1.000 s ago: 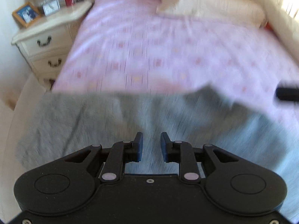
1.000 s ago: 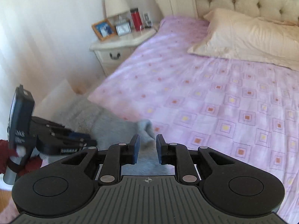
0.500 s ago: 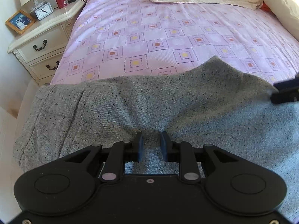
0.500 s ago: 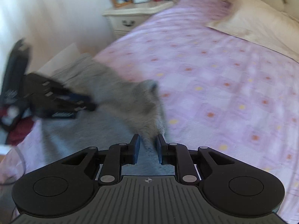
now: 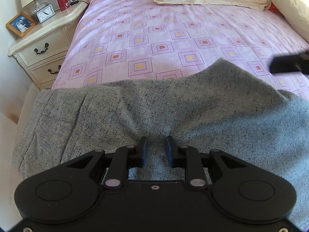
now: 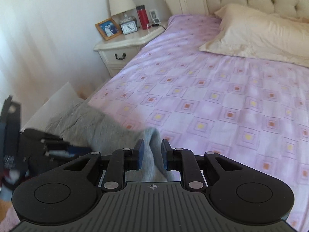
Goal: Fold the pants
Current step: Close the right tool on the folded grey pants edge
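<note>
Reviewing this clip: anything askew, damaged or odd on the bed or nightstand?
Nothing looks damaged or spilled. The grey pants lie rumpled and uneven across the near edge of the purple bedspread, one part bunched between the right tool's fingers. The nightstand items stand upright.

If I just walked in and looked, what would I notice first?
Probably the big grey pants spread across the near end of the pink-checked bed, with the left gripper and right gripper each pinching a bit of the cloth. Next, the red bottle on the cream nightstand beside the bed.
</note>
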Demonstrator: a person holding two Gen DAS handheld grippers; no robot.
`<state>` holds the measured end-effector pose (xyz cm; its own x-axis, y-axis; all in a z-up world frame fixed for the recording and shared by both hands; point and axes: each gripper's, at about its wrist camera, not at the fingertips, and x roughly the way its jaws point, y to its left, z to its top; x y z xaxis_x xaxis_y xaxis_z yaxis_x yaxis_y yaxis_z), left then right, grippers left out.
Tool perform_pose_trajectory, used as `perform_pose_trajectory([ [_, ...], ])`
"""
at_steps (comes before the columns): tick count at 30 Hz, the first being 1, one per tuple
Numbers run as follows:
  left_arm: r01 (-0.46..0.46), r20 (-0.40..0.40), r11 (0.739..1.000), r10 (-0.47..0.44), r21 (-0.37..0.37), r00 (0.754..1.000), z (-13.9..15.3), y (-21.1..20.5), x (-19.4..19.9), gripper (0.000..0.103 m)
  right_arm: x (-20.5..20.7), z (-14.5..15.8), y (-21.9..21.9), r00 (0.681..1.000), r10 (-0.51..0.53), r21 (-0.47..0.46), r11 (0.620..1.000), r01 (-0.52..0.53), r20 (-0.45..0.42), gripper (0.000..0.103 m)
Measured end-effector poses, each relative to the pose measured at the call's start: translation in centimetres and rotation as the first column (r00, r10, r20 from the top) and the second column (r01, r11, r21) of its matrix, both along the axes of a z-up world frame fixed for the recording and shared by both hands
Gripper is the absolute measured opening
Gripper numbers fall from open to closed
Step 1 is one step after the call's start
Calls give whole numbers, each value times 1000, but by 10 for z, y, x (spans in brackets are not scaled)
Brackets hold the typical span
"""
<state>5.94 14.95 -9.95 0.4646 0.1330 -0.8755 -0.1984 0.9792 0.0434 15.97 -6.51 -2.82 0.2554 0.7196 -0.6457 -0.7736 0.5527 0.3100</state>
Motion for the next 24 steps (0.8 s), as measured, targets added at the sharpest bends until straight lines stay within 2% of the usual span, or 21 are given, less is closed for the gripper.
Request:
perform_pose_trajectory([
  [3,-1,1,1000,1,-11,1000,0,2,0,32,2,-19,18,996,31,-30,999,-34,-85,19],
  [5,-1,1,1000,1,-15,1000,0,2,-1,32,-7,-34,33,987,96,-113,987,-111,-130,20],
  [6,-2,1,1000,2,-19,1000,0,3,-1,32,-15,-39,37,982,133,-142,978,-152,-133,22],
  [8,0,5,1000,1,-28,1000,-1,4,-1,32,-29,-35,38,982,175,-153,971,-185,-76,22],
  [10,4,10,999,-4,-34,1000,-1,5,-2,32,-25,-28,39,979,188,-125,972,-197,-78,22],
  [13,15,16,999,-15,-34,1000,-1,5,-4,32,-6,-24,38,998,65,-117,991,-66,-14,22],
  [14,18,17,999,-18,-33,1000,-1,5,-4,32,1,-25,40,998,51,-114,992,-54,-32,22],
  [17,15,16,999,-15,-34,1000,-1,5,-3,32,19,-35,47,988,48,-93,994,-62,-148,22],
  [21,26,22,999,-26,-42,999,-2,7,-6,32,27,-42,52,960,37,2,999,-38,-276,22],
  [23,28,26,999,-26,-46,999,-2,8,-7,32,40,-40,52,952,-23,59,997,42,-305,21],
  [24,27,27,999,-26,-46,999,-2,7,-8,32,46,-44,51,936,-51,73,994,81,-349,21],
])
